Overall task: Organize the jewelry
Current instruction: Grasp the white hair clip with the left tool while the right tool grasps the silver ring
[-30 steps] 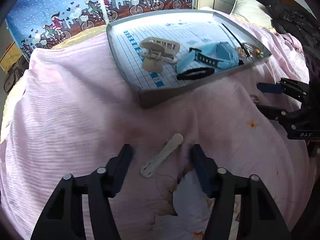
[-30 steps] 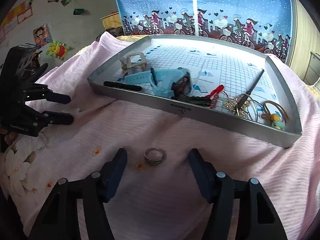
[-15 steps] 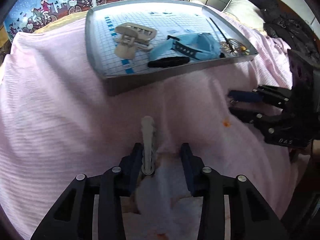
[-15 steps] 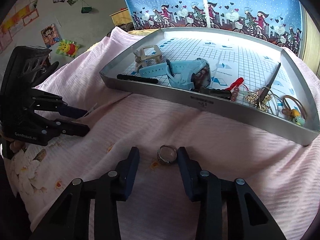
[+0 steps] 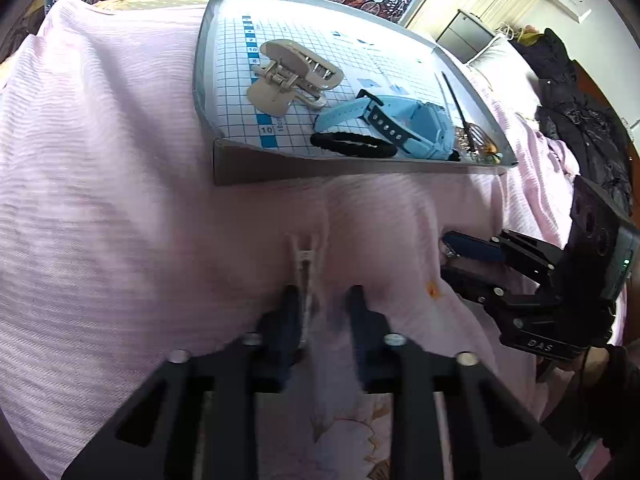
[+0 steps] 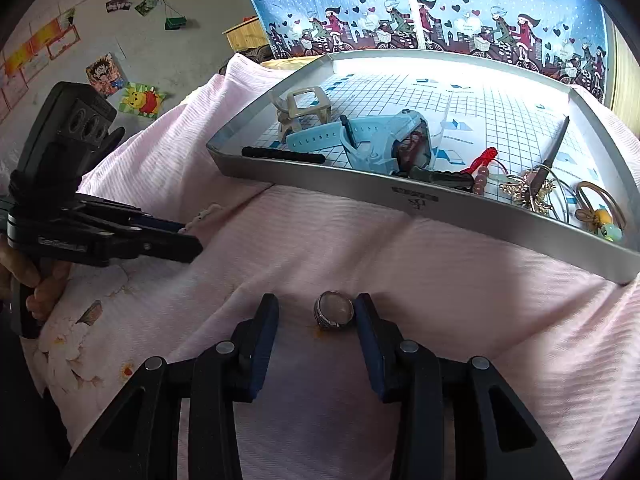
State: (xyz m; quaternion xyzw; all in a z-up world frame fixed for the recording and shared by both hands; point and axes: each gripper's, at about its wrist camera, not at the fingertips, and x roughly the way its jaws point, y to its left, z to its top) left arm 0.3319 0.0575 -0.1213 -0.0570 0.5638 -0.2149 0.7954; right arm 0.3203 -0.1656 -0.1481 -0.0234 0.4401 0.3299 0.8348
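On a bed under a pink ribbed blanket (image 6: 420, 248), a grey tray (image 6: 400, 196) with a blue-gridded floor lies toward 12 o'clock from both grippers.

The left gripper (image 5: 322, 296) is at 6 o'clock in its own view, jaws narrowed with a gap left between them. A pale flat hair clip (image 5: 303, 264) lies on the blanket, pointing toward 12 o'clock; its near end sits against the left finger (image 5: 289, 308), while the other finger stands clear of it. The picture is blurred there, so I cannot tell whether the clip is truly pinched.

The right gripper (image 6: 316, 312) is part-way open around a silver ring (image 6: 334, 309), which lies on the blanket just beside the right-hand finger (image 6: 366, 320) and apart from the other.

Inside the tray: a beige claw clip (image 5: 290, 76) at 11 o'clock in the left view, a light blue watch (image 5: 400, 126) near the middle, a black hair tie (image 5: 354, 145) along the near wall. In the right view, at 3 o'clock, lie a red cord with beads (image 6: 482, 170), a gold trinket (image 6: 524, 192) and hair rings with a small yellow and blue charm (image 6: 604, 220).
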